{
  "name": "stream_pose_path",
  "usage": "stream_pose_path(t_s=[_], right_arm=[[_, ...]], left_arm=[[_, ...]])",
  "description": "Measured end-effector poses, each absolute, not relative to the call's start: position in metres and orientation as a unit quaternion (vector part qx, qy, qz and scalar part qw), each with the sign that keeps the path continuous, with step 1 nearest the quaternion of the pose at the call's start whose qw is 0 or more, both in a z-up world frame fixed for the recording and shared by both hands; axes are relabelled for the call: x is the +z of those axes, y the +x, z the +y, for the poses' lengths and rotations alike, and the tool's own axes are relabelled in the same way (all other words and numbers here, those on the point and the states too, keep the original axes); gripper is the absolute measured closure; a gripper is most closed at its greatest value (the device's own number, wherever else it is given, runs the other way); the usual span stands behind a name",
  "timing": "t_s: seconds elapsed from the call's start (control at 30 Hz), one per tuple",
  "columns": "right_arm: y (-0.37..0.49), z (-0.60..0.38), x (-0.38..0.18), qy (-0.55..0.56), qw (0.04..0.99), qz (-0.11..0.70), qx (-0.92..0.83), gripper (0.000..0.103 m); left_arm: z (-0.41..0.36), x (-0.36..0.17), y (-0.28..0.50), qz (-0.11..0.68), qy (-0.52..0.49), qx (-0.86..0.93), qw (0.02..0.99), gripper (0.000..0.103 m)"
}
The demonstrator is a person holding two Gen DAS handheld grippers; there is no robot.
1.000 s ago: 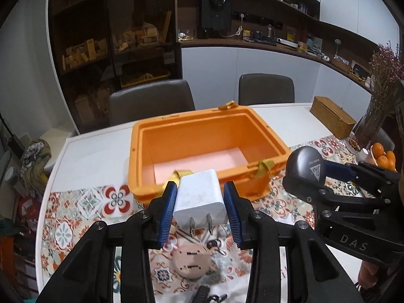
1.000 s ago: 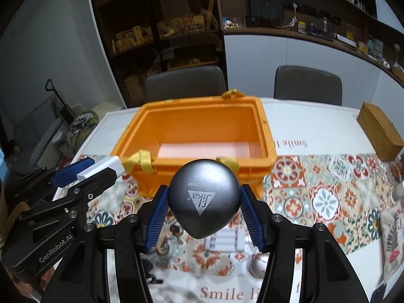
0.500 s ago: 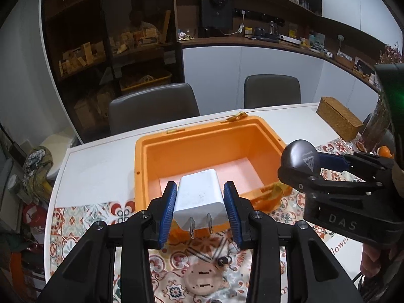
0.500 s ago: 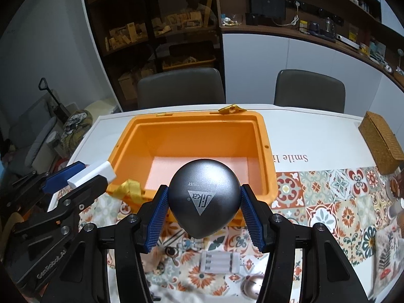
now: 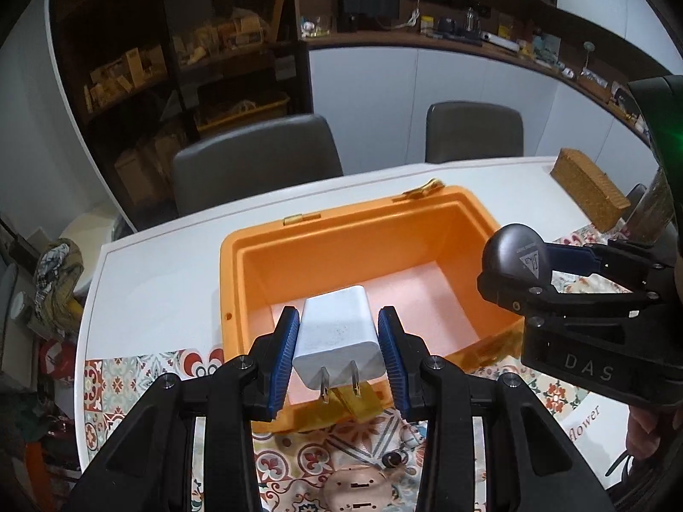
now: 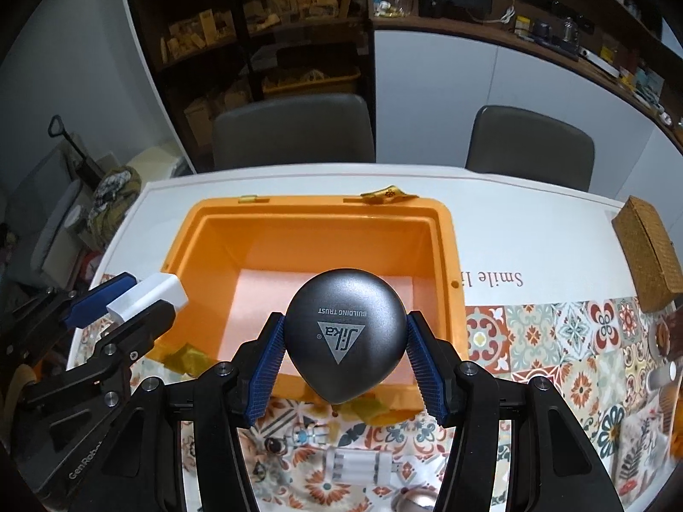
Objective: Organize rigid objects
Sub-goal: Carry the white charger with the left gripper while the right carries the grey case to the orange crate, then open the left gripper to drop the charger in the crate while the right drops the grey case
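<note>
An open orange bin (image 5: 324, 247) stands on the table; in the right wrist view (image 6: 448, 256) its inside shows only the pale floor. My left gripper (image 5: 339, 341) is shut on a white plug charger (image 5: 337, 337), prongs toward the camera, above the bin's near edge. In the right wrist view the charger (image 6: 149, 294) hangs at the bin's left rim. My right gripper (image 6: 343, 350) is shut on a grey rounded case (image 6: 343, 333) with a triangle logo, above the bin's near rim. That case (image 5: 514, 251) shows at the bin's right side in the left wrist view.
Small items lie on the patterned cloth before the bin: a pink disc (image 5: 356, 490), a key ring (image 5: 395, 458), a white strip of batteries (image 6: 363, 465), a toy figure (image 6: 305, 435). A woven box (image 6: 646, 251) sits at right. Two chairs (image 6: 294, 132) stand behind the table.
Both grippers have risen and moved forward with their loads, from in front of the bin to above its near edge. The bin now looks lower and its floor more exposed.
</note>
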State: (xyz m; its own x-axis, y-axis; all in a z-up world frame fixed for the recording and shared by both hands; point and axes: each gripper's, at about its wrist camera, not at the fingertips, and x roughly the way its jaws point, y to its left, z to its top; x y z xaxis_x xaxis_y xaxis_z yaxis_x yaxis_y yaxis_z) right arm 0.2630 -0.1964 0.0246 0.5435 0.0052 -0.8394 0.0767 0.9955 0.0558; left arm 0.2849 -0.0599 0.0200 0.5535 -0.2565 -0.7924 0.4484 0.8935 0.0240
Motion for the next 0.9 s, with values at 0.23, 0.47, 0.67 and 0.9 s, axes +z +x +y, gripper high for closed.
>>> stream_pose_path(t_s=[0.23,0.47,0.67,0.9], right_arm=[[0.281,-0.198,0.006,0.043,0.861,0.506,-0.026,0.047],[0.292,-0.199,-0.004,0.041,0.854,0.518,-0.029,0.047],[0.296,-0.201,-0.009,0.043,0.851,0.522,-0.031,0.047],[0.298,-0.201,-0.013,0.046,0.848,0.527,-0.028,0.047]], left_arm=[[-0.064,0.004,0.305,0.457,0.109,-0.197,0.860,0.065],[-0.069,-0.007,0.321,0.476,0.107,-0.189,0.852,0.064],[-0.067,-0.013,0.325,0.487,0.114,-0.166,0.850,0.048],[-0.057,-0.016,0.325,0.496,0.115,-0.135,0.850,0.029]])
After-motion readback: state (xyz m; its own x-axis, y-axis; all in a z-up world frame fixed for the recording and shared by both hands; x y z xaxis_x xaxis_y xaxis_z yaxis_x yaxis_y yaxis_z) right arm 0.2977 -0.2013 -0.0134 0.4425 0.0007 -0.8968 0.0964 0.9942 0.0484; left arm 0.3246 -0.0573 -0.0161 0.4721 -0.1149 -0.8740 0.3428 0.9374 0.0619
